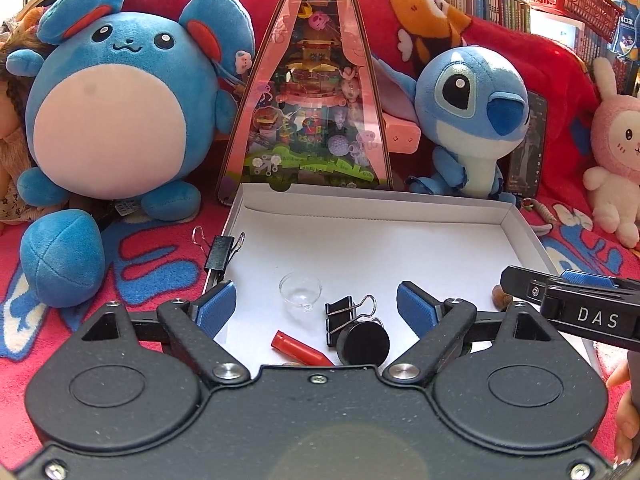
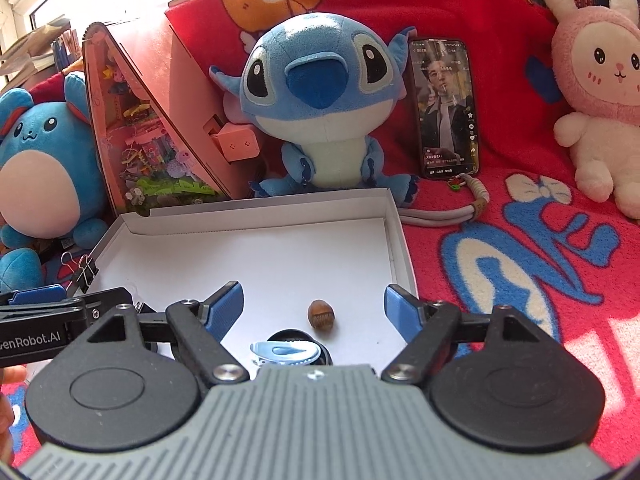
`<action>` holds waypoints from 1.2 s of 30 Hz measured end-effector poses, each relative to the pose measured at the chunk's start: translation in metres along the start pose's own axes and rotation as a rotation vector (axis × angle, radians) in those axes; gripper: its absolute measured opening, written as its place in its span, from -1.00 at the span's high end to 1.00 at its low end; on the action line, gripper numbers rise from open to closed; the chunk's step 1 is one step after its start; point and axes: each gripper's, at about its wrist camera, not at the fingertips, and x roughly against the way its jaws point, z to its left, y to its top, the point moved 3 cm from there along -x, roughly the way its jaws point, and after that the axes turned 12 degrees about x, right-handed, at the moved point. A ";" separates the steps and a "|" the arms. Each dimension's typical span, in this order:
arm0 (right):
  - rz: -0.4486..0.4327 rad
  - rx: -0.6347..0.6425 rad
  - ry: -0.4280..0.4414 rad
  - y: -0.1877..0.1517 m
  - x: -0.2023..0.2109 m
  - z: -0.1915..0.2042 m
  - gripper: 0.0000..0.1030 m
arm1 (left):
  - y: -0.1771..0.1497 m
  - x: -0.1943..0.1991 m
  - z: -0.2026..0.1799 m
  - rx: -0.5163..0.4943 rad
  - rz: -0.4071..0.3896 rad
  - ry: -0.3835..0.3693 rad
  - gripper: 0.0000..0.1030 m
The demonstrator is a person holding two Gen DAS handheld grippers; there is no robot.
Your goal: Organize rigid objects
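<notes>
Both claws hang over the near end of the white box lid (image 1: 400,240), which serves as the collecting tray on the red blanket (image 2: 520,260).

Left gripper (image 1: 316,308): jaws spread wide, nothing between the pads. Below it, inside the lid, lie a small clear cup (image 1: 301,290), a black binder clip (image 1: 346,314), a black round cap (image 1: 363,342) and a red tube (image 1: 300,350). All sit loose and bunched at the near end, likely where they were let go.

Right gripper (image 2: 314,310): also wide open and empty. A brown nut (image 2: 321,314) lies on the lid floor between its fingers, untouched. Nearer the camera, a blue-and-silver piece (image 2: 285,351) rests on a black disc; I cannot tell what it is.

A second binder clip (image 1: 221,253) is clamped on the lid's left wall, probably stiffening that corner.

Readable writing: "DAS" on the right gripper's side, seen from the left wrist; "enRobot.AI" on the left gripper's side, seen from the right wrist. The text on the propped phone (image 2: 446,108) is too small to read.
</notes>
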 end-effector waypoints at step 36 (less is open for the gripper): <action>-0.169 0.072 -0.024 -0.054 0.088 0.017 -1.00 | -0.067 0.094 0.015 -0.049 -0.146 -0.046 -0.83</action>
